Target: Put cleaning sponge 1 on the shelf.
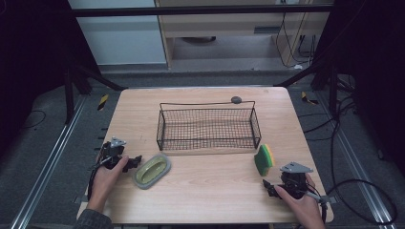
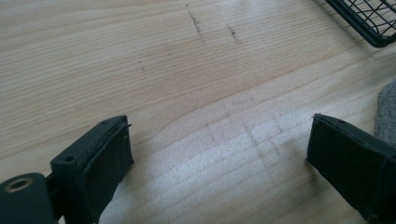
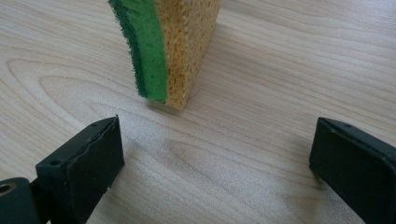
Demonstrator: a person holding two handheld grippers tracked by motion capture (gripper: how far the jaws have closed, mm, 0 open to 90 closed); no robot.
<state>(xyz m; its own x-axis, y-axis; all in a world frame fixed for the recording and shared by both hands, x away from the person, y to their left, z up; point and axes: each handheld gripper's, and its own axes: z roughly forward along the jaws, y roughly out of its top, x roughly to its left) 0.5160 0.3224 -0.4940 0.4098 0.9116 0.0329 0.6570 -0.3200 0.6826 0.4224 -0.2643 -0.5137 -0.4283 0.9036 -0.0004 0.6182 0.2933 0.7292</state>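
Observation:
A black wire basket point(image 1: 207, 126) stands at the table's middle. To its front right a yellow sponge with a green scouring side point(image 1: 264, 160) stands on edge. In the right gripper view the sponge point(image 3: 173, 46) rises just beyond my right gripper point(image 3: 217, 123), whose jaws are open over bare wood. An oval olive dish with a grey rim point(image 1: 152, 171) lies front left of the basket. My left gripper point(image 1: 135, 162) sits just left of the dish, and in its own view the left gripper point(image 2: 219, 123) is open with nothing between the jaws. My right gripper point(image 1: 268, 187) rests in front of the sponge.
The wooden table point(image 1: 215, 195) has free room along its front between the hands. A small grey round piece point(image 1: 236, 99) sits at the basket's back rim. The basket's corner point(image 2: 369, 18) and the dish's grey edge point(image 2: 387, 112) show at the right of the left gripper view.

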